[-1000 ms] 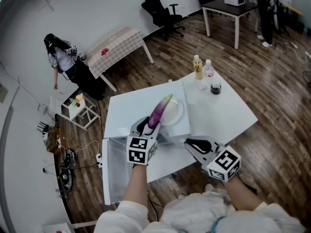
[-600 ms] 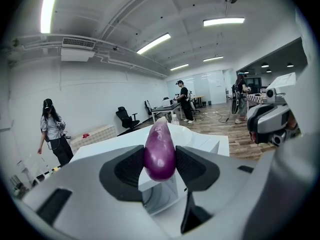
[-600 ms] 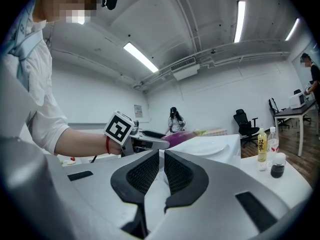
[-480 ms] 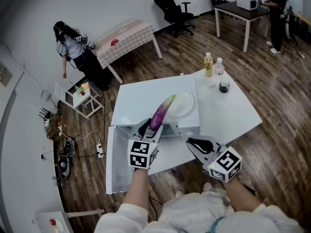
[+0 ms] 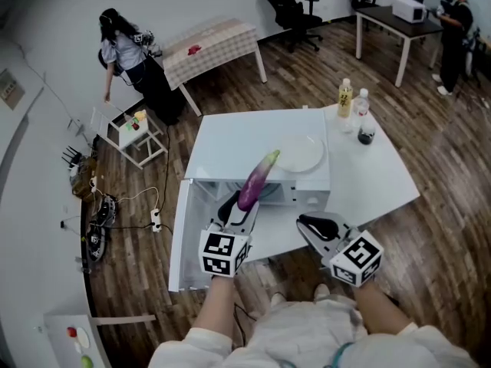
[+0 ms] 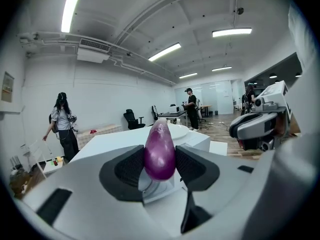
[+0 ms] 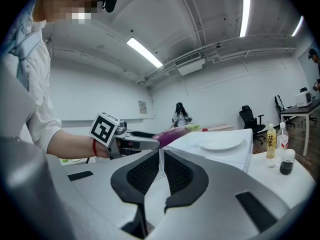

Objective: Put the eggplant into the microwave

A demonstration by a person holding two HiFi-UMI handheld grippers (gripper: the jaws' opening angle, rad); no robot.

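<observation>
The left gripper (image 5: 238,205) has its jaws clamped on the thick lower end of the long purple eggplant with a green stem tip (image 5: 255,180), and that grip is the same as a second ago. The eggplant slants up and away from the person, in front of the white microwave oven (image 5: 230,146), whose door (image 5: 177,240) hangs open to the left.

A second ago the stem tip overlapped the round white plate (image 5: 301,153) lying on the microwave's top. Now it sits just beside the plate's left rim. More of the open cavity also shows behind the left gripper than before.

The right gripper (image 5: 307,223) hovers to the right, in front of the microwave, as it did earlier. Its jaws are closed together with nothing between them.

Behind and to the right, on the white tabletop (image 5: 380,184), stand a yellow-labelled bottle (image 5: 344,98), a clear bottle (image 5: 362,104) and a small dark jar (image 5: 367,135).
</observation>
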